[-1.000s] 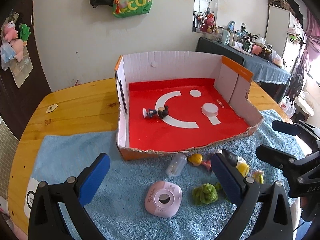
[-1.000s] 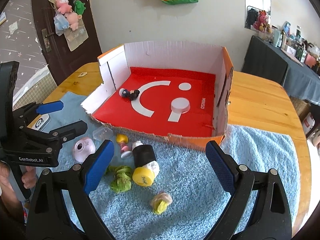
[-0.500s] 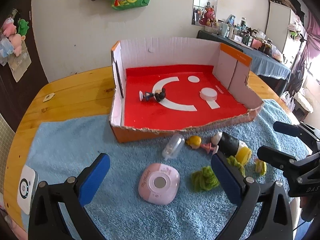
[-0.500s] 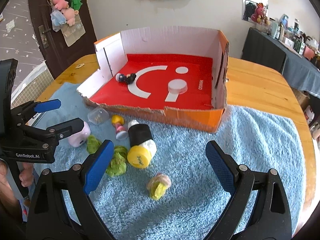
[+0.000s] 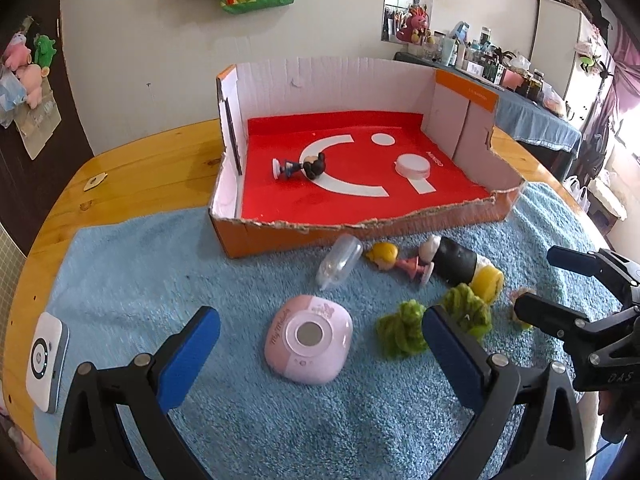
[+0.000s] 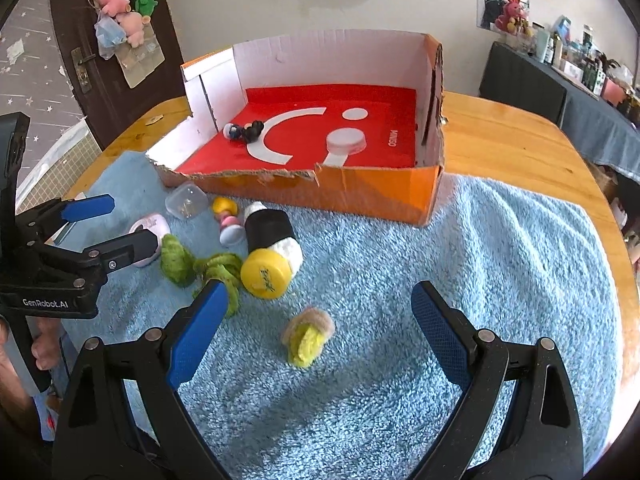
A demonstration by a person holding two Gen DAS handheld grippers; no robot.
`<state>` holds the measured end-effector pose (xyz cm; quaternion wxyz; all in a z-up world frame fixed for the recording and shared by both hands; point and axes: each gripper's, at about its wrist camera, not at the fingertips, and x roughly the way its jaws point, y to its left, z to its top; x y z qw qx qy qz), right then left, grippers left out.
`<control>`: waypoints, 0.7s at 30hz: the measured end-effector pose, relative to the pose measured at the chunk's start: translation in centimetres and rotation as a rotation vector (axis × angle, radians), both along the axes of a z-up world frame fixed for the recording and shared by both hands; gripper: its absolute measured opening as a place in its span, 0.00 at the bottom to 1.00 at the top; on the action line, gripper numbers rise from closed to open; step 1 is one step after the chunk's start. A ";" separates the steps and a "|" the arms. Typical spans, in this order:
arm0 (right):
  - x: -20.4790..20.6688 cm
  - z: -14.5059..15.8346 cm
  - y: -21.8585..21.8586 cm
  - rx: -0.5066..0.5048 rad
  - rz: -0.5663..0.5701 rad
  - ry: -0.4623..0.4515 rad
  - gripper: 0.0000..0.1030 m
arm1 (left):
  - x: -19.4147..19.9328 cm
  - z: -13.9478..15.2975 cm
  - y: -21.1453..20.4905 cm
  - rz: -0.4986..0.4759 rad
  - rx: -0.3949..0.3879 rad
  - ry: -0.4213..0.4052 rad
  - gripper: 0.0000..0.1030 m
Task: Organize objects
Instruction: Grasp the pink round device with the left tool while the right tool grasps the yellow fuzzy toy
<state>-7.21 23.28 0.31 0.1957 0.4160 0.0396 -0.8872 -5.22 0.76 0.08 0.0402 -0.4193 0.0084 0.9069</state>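
A cardboard box with a red floor stands on a blue towel; it holds a small dark figure and a white cap. In front of it lie a pink round device, a clear capsule, a yellow-haired figure, a black-and-white bottle with a yellow cap, green woolly pieces and a small yellow-green felt piece. My left gripper is open over the pink device. My right gripper is open around the felt piece.
A white gadget lies at the towel's left edge. The round wooden table shows bare wood to the right of the box and behind it. A dark door and a cluttered side table stand behind.
Both grippers have come down and closer to the loose objects on the towel. Both stay open. Nothing on the towel has moved.
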 end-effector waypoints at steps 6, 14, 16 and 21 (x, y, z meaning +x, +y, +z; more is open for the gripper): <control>0.5 -0.7 0.5 0.004 -0.010 0.000 0.91 | 0.4 -0.6 0.4 -0.004 -0.006 -0.005 1.00; 1.1 -1.3 0.8 0.024 -0.019 0.018 0.91 | 1.1 -1.4 0.6 -0.012 -0.010 -0.003 1.00; 1.2 -1.3 0.7 0.033 -0.019 0.028 0.85 | 1.2 -1.4 0.6 -0.012 -0.010 0.004 1.00; 1.3 -1.4 0.3 0.047 -0.007 0.036 0.63 | 1.2 -1.4 0.1 -0.007 0.003 0.014 0.88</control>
